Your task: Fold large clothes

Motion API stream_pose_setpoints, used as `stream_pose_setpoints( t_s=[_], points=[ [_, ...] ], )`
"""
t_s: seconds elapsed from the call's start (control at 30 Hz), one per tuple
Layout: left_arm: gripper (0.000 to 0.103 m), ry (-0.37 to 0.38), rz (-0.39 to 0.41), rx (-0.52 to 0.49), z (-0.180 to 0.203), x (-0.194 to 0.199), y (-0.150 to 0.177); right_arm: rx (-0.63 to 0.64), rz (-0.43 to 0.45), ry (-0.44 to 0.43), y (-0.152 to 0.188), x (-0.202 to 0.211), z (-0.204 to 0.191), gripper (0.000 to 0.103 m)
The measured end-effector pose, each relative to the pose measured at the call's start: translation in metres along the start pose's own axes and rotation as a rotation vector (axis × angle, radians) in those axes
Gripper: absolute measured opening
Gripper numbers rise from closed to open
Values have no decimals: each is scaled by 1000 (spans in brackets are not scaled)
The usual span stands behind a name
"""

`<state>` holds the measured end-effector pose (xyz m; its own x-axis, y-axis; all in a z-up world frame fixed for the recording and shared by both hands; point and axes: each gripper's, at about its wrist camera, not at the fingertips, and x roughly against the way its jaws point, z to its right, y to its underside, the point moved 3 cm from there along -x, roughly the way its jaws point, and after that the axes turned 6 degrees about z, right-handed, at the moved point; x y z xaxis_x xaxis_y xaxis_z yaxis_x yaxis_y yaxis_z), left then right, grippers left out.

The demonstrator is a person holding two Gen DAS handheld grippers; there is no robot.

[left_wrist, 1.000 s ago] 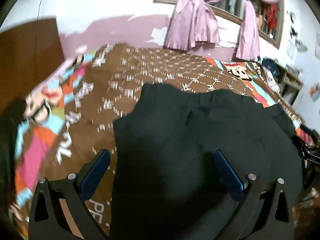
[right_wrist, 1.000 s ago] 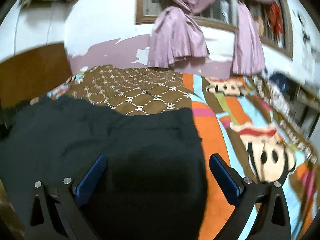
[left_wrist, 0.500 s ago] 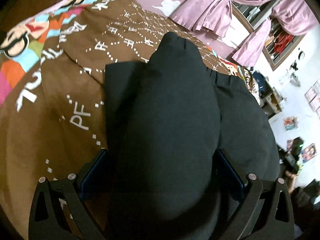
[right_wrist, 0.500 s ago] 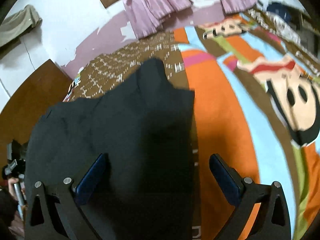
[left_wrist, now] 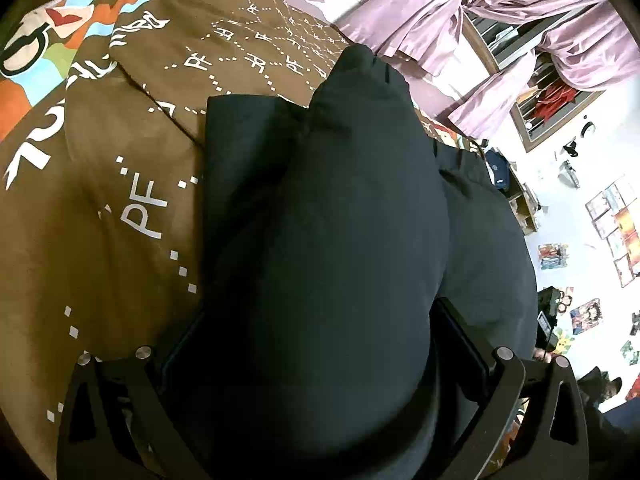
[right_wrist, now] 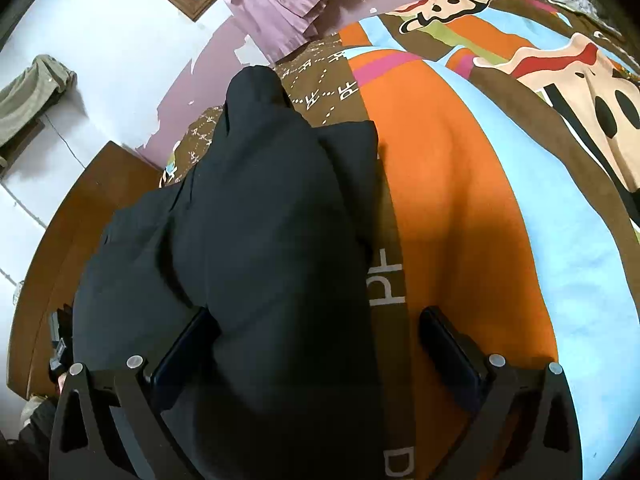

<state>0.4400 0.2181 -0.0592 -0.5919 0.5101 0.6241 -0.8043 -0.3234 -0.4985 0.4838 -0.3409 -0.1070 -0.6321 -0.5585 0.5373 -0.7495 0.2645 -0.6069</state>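
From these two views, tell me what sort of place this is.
Most likely a bedroom in a home. A black garment lies on a bed covered by a brown and cartoon-print blanket, pink curtains are tied back at a wood-framed window, and small posters hang on the white wall.

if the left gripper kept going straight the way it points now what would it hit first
Most likely the black garment: the left gripper has its fingers spread either side of that raised fold, which fills the way ahead. The bedspread lies beyond; depth is unclear.
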Motion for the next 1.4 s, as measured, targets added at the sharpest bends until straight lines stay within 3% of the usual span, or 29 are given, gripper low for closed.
stream_pose_setpoints(
  t_s=[0.1,0.33,0.67,0.77,0.83,1.0,1.07,1.2,1.4],
  points=[
    [102,11,-4,0,0,-3,-4,-7,-30,-30,-6,-5,0,103],
    [102,64,-13,12,-5,1,-2,7,-138,-204,-2,-9,-19,103],
    [102,124,-61,12,3,7,-2,10,-215,-125,0,-16,-28,102],
    [102,125,-54,14,5,7,-3,57,-196,-73,3,-13,-34,91],
    [100,118,-52,12,7,7,-2,62,-175,-70,5,-7,-35,78],
    [92,113,-39,1,16,8,-3,94,-126,-74,2,6,-48,33],
    [87,108,-24,17,20,9,-2,149,-89,-66,-4,9,-63,24],
    [66,76,32,97,25,13,-4,237,-11,-48,-16,28,-90,16],
    [40,62,99,65,52,18,-7,331,151,-14,-48,59,-119,15]
  ],
)
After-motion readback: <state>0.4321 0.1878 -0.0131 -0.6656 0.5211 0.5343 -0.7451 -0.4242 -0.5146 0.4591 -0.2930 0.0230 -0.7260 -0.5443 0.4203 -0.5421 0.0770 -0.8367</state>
